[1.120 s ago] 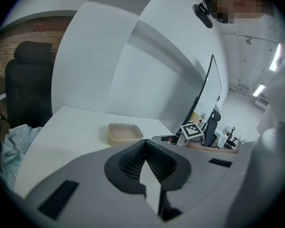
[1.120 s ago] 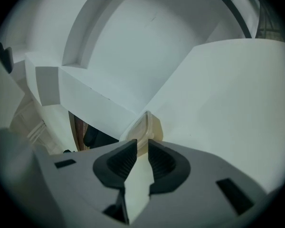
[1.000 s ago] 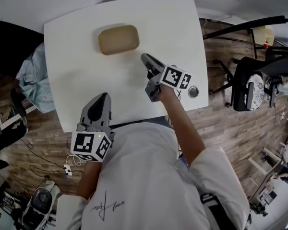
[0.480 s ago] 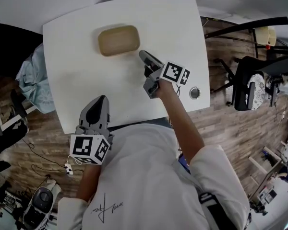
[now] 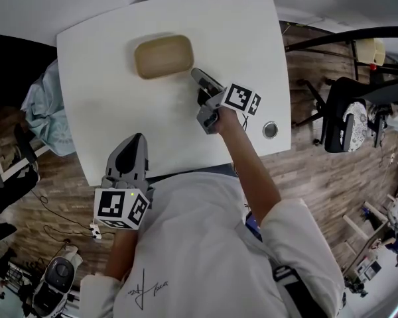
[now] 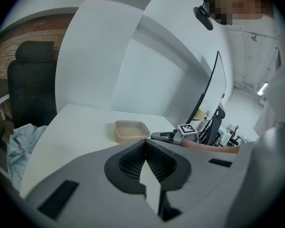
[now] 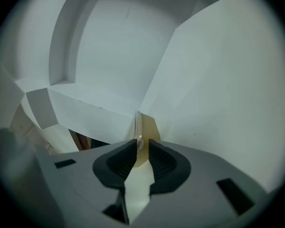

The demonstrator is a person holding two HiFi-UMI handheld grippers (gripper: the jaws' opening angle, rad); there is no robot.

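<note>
The left gripper (image 5: 135, 141) hung at the smooth white table (image 5: 239, 38), by its near edge, its 2 ribbed jaws pressed together on nothing; the shallow, round-cornered beige container (image 5: 163, 55) lay well beyond it. The right gripper (image 5: 197, 75) held its jaws slightly apart, empty, the container's rim just ahead of their tips.

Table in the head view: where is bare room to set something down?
Bare tabletop lies right of the tan container, and between it and the left gripper. Crowded only at the container's right end, where the right gripper points.
</note>
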